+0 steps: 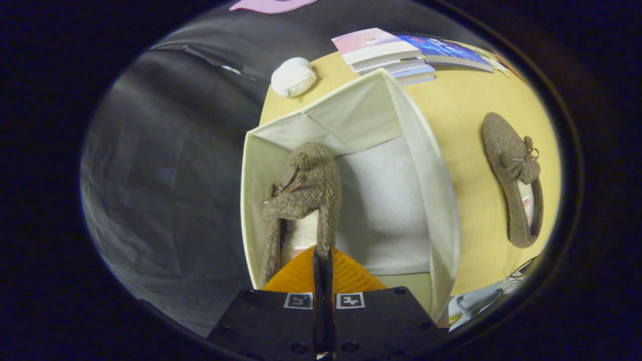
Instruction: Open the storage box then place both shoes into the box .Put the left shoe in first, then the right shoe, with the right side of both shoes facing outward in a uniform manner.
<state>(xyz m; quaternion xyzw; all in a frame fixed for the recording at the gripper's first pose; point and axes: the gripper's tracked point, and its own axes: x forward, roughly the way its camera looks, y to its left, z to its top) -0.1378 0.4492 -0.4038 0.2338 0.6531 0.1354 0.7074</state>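
orange fingers (pixel 301 275) sit nearest the camera, pressed almost flat together with only a dark slit between them, and the gripper (pixel 323 260) is clamped on the heel rim of a brown fuzzy shoe (pixel 305 193). that shoe hangs toe-forward inside the storage box (pixel 426 165), close along the wall of the box that lies to the left of the fingers, its little bow on the upper showing (the pale insole is visible just ahead of the fingertips). the box is open, cream fabric walls standing up, its pale floor bare on the side to the right of the held shoe.

beyond the box's right wall, well apart from it, the second shoe (pixel 511 180) lies flat on the yellow table (pixel 461 100), bow up, opening toward the camera. past the far corner of the box rests a stack of books (pixel 386 55), and near them a white rounded bundle (pixel 293 76) at the table's edge.
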